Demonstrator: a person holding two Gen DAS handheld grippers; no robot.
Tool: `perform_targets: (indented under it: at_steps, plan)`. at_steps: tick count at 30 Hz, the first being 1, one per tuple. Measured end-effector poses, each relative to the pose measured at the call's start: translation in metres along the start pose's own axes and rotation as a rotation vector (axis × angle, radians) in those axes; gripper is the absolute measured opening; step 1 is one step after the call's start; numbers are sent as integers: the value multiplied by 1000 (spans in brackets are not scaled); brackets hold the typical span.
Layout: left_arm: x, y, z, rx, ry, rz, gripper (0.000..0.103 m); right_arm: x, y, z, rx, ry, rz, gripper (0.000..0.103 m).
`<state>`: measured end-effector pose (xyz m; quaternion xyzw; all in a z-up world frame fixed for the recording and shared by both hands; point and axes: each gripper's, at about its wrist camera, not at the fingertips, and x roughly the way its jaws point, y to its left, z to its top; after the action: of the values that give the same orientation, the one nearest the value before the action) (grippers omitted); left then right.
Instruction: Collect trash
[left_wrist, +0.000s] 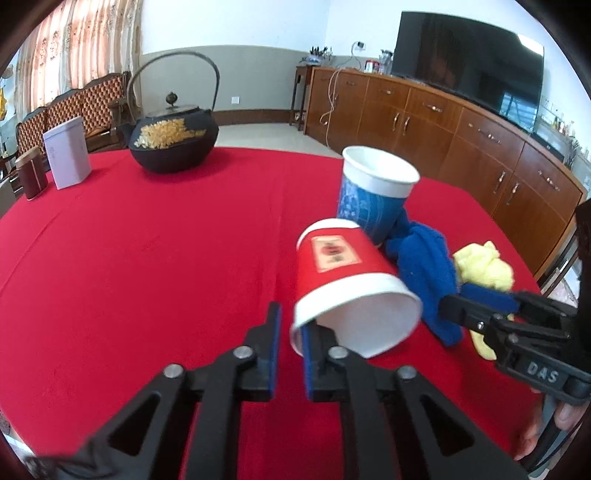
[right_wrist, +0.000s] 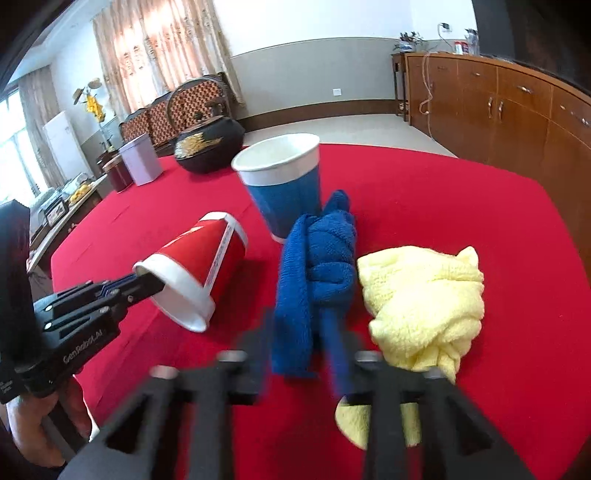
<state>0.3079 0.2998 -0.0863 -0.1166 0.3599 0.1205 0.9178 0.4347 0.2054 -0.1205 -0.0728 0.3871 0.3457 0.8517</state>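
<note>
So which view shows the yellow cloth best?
The right wrist view: the yellow cloth lies whole and near, bunched on the red tablecloth beside the blue cloth. In the left wrist view only part shows, behind the right gripper and the blue cloth.

Your left gripper (left_wrist: 290, 347): bottom centre, jaws slightly apart, right pad inside the rim of the red cup (left_wrist: 351, 284).
Red cup: on its side, mouth toward you.
Blue cup (left_wrist: 373, 195): tilted behind it, against the blue cloth (left_wrist: 424, 273).
Yellow cloth (left_wrist: 484, 266): right.
Your right gripper (left_wrist: 476, 306): right edge, at the blue cloth.
Kettle (left_wrist: 173, 140): upper left.
</note>
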Motion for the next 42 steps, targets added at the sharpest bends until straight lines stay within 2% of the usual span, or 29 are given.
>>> perform_targets:
  at_steps: [2,3,4,5,6,7,8,9,13,25,33,42]
  plan:
    - [5,-2,0,0,8,1,50,5,0,4,-6,5,10,58]
    - [7,-3,-1,-3,13,1,54,8,0,5,-10,17,14,58]
    - [12,-5,0,-5,19,-6,55,13,0,7,-17,28,3,53]
    - [13,-7,0,-2,30,-11,55,14,0,6,-21,34,3,36]
    - [14,-10,1,6,26,-25,55,17,-1,7,-18,47,8,27]
    - [13,-14,1,15,22,-37,48,18,-3,8,-9,44,19,17]
    - [15,-17,0,23,27,-46,14,16,-4,8,-6,37,28,12]
    - [16,-19,0,28,38,-56,6,14,-4,8,-8,34,36,11]
    - [-5,-20,2,12,-26,-58,3,-1,-3,7,-8,-10,53,10]
    - [-64,-22,-4,31,-136,-45,3,-69,7,4,-11,-118,60,9]
    - [-83,-35,-23,27,-128,-76,3,-125,1,-15,-15,-166,-1,9]
    - [-120,-81,-54,86,-123,-127,3,-198,-32,-66,54,-203,-66,9]
